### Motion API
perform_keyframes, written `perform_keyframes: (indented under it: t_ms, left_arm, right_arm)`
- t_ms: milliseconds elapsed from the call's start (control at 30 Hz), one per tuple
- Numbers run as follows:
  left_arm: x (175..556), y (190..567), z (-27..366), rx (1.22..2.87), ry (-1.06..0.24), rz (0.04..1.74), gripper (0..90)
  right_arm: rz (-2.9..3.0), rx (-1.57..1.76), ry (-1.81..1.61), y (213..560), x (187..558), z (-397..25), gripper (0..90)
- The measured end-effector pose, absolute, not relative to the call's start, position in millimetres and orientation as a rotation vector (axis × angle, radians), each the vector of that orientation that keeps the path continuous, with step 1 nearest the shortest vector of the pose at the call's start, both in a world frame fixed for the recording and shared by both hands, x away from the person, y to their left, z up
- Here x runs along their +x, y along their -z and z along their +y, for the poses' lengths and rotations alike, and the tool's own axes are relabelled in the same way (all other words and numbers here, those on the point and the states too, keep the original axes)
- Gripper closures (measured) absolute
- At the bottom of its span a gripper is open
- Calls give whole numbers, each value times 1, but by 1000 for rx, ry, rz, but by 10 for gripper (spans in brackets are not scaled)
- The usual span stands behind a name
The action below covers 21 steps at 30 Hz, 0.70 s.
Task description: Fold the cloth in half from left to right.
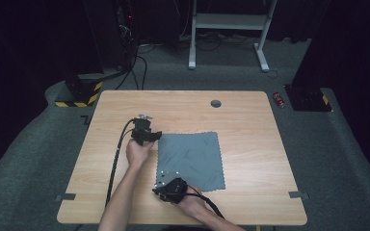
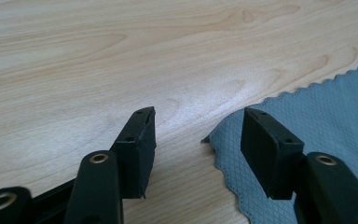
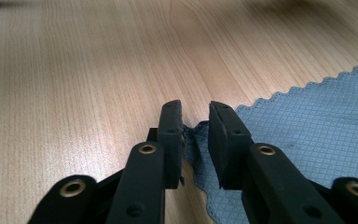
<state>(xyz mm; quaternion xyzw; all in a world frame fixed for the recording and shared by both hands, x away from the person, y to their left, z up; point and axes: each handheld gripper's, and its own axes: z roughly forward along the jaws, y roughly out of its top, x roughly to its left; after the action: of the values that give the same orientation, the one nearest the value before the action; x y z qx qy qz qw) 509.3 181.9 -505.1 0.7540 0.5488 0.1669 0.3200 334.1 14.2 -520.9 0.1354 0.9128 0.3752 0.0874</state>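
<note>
A grey-blue cloth (image 1: 191, 160) lies flat in the middle of the wooden table (image 1: 125, 106). My left gripper (image 1: 156, 136) is at the cloth's far left corner. In the left gripper view it (image 2: 200, 133) stands wide open, low over the wood, and the cloth's (image 2: 317, 116) scalloped corner lies between the jaws. My right gripper (image 1: 160, 188) is at the near left corner. In the right gripper view its jaws (image 3: 196, 112) stand a narrow gap apart, and the cloth's (image 3: 307, 121) corner puckers up between them against the left pad.
A round cable hole (image 1: 216, 103) sits near the table's far edge. Tape strips (image 1: 65, 197) (image 1: 298, 195) mark the front corners. On the floor beyond are a red can (image 1: 279, 99), a white desk frame (image 1: 229, 29) and a yellow-black striped base (image 1: 79, 94).
</note>
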Motion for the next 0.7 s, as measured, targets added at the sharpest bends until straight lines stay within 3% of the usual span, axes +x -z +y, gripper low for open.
perform_keyframes:
  t_ms: [300,600,700]
  left_arm:
    - [512,511,173,2015,-467,1427,601]
    - [510,511,169,2066,-430,1358,880]
    - [512,510,169,2074,-421,1356,890]
  right_arm:
    - [2697,380,-1098,521,333,14,835]
    - [2681,373,-1088,521,332,14,878]
    - [2682,375,-1094,521,333,14,883]
